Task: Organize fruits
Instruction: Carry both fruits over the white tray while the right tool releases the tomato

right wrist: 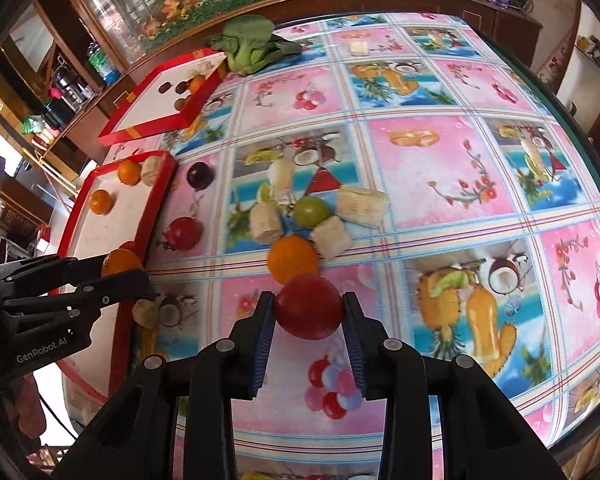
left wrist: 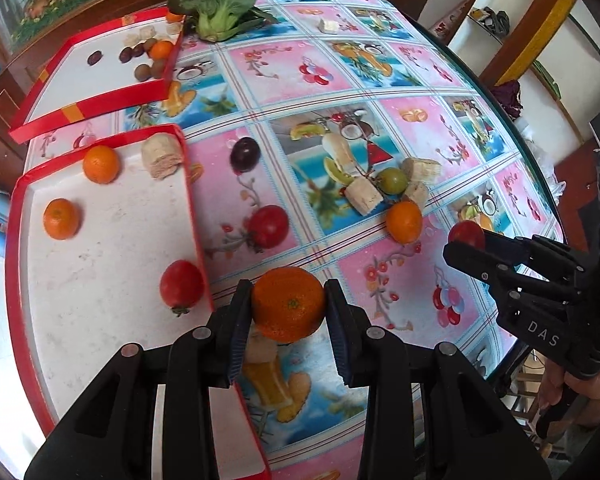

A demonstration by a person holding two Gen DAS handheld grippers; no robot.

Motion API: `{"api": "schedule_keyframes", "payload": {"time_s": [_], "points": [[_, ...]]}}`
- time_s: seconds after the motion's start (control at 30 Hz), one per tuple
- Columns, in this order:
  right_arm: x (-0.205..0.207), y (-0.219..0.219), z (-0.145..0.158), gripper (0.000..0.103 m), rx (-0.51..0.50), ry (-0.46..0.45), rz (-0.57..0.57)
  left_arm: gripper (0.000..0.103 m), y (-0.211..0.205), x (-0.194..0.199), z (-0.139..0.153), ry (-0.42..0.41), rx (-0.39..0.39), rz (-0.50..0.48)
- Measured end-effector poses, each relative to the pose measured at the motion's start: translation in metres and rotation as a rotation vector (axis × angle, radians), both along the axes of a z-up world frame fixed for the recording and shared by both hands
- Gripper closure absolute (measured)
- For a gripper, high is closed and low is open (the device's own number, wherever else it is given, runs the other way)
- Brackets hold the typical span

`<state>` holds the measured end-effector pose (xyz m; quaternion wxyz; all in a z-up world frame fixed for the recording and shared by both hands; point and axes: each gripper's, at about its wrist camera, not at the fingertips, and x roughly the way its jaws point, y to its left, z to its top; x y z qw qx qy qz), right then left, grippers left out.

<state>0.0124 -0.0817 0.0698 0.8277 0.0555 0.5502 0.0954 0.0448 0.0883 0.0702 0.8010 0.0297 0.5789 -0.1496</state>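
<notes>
So far, in near tray (left wrist: 100, 264): two tangerines, tomato, banana chunk
Left gripper (left wrist: 288, 304): pinching tangerine (left wrist: 289, 304), just beside tray
Right gripper (right wrist: 309, 307): pinching tomato (right wrist: 309, 307), further from tray
Left: loose pile (left wrist: 396, 192), plum (left wrist: 245, 154), tomato

Table covering (right wrist: 440, 184): glossy printed sheet, smooth. Near tray (left wrist: 100, 248): matt white speckled floor, glossy red rim. Left gripper (left wrist: 288, 308): matt black plastic, ribbed blue pads (left wrist: 238, 332), metal pins. Held orange (left wrist: 289, 303): dimpled peel. Held tomato (right wrist: 309, 306): smooth, shiny skin.
</notes>
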Motion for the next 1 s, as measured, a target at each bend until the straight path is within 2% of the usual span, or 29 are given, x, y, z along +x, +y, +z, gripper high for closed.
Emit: {"api": "schedule_keyframes", "payload": {"time_s": [0.33, 0.53, 0.73, 1.0], "points": [[-0.002, 0.043, 0.005, 0.069, 0.028, -0.006, 0.072, 0.07, 0.034, -0.003, 0.005, -0.011, 0.01, 0.064], [-0.007, 0.069, 0.007, 0.069, 0.035, -0.01, 0.128, 0.07, 0.087, 0.004, 0.01, -0.017, -0.024, 0.185], [-0.005, 0.091, 0.007, 0.069, 0.045, 0.0, 0.166, 0.07, 0.13, 0.005, 0.002, 0.003, -0.043, 0.273], [0.014, 0.136, 0.008, 0.069, 0.099, 0.024, 0.234, 0.07, 0.14, 0.004, -0.016, 0.029, -0.075, 0.268]]}}
